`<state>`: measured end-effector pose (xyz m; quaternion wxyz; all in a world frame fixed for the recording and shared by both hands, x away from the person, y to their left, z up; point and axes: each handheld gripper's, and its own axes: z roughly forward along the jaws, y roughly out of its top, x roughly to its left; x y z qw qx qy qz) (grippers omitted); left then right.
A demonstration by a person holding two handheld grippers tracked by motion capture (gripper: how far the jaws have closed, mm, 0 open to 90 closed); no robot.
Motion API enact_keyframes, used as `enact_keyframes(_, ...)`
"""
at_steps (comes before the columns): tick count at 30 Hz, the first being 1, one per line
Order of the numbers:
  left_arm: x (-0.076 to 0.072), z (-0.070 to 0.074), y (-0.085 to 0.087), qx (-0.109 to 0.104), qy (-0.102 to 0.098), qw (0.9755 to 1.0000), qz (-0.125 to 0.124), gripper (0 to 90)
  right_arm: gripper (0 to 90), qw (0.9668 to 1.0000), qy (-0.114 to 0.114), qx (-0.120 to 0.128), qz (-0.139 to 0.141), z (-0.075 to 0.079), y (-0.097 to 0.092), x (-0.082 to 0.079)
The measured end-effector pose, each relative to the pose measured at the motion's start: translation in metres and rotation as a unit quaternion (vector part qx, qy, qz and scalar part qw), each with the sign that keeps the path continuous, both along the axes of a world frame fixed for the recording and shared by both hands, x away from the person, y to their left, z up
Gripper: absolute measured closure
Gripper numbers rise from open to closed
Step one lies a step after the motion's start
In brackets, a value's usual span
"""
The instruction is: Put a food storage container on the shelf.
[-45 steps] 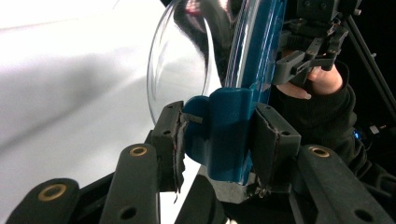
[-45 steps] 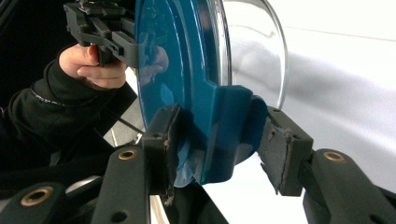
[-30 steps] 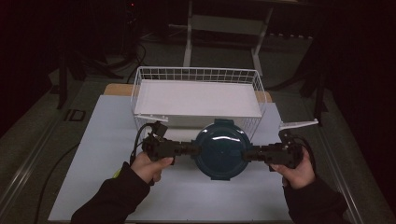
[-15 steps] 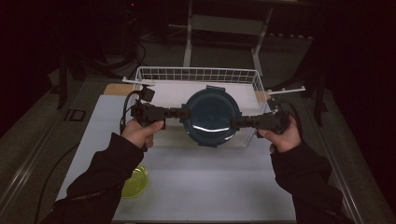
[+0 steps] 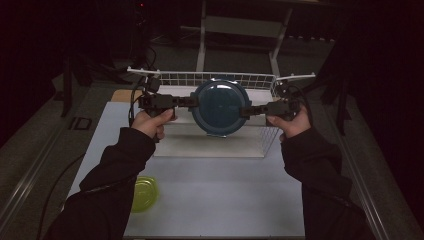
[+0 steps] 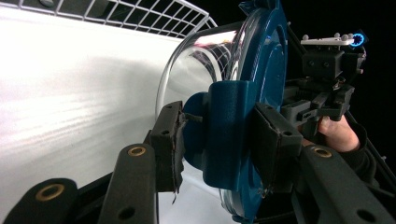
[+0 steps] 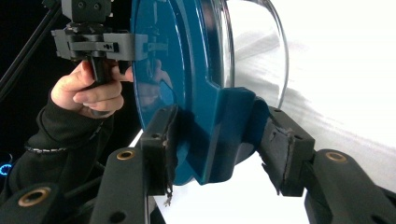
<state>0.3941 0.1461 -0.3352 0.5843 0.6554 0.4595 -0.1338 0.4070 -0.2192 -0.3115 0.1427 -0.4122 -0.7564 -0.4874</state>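
left gripper (image 6: 215,144) clamped on one blue side latch of the lidded glass container (image 5: 220,107), pads (image 6: 170,140) pressing that tab from both sides. right gripper (image 7: 219,144) clamped likewise on the opposite latch, pads (image 7: 161,140) tight against blue plastic. container held in the air between both grippers, blue lid (image 6: 261,84) toward the person, clear bowl (image 7: 261,56) bulging toward the far side. no readable writing or brand anywhere on lid or latches. just beyond and below, white wire basket (image 5: 200,78) with pale liner. white table (image 5: 215,195) underneath; yellow-green lid (image 5: 142,192) near the left sleeve, well apart from the container.
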Motion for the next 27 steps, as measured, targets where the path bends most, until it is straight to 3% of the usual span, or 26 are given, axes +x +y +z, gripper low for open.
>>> enact_keyframes(3,0.003,-0.001,0.0,-0.007,0.01,0.9999,0.004,56.3,49.2,0.9999,0.012,0.004,-0.004,0.0,0.0,0.004)
enact_keyframes(10,0.006,0.002,-0.005,0.0,0.017,0.9998,0.01,56.6,44.4,0.9991,0.036,-0.004,-0.021,-0.003,0.0,0.01)
enact_keyframes(16,0.014,-0.003,-0.004,-0.018,0.038,0.9989,0.018,56.0,42.7,0.9983,0.048,-0.005,-0.034,-0.002,0.0,0.015)
enact_keyframes(20,0.02,-0.007,-0.004,-0.022,0.049,0.9983,0.02,54.9,42.2,0.9977,0.049,-0.011,-0.045,0.0,0.001,0.018)
enact_keyframes(27,0.026,-0.013,-0.004,-0.022,0.064,0.9974,0.024,50.2,40.1,0.9958,0.068,0.001,-0.062,-0.004,0.001,0.027)
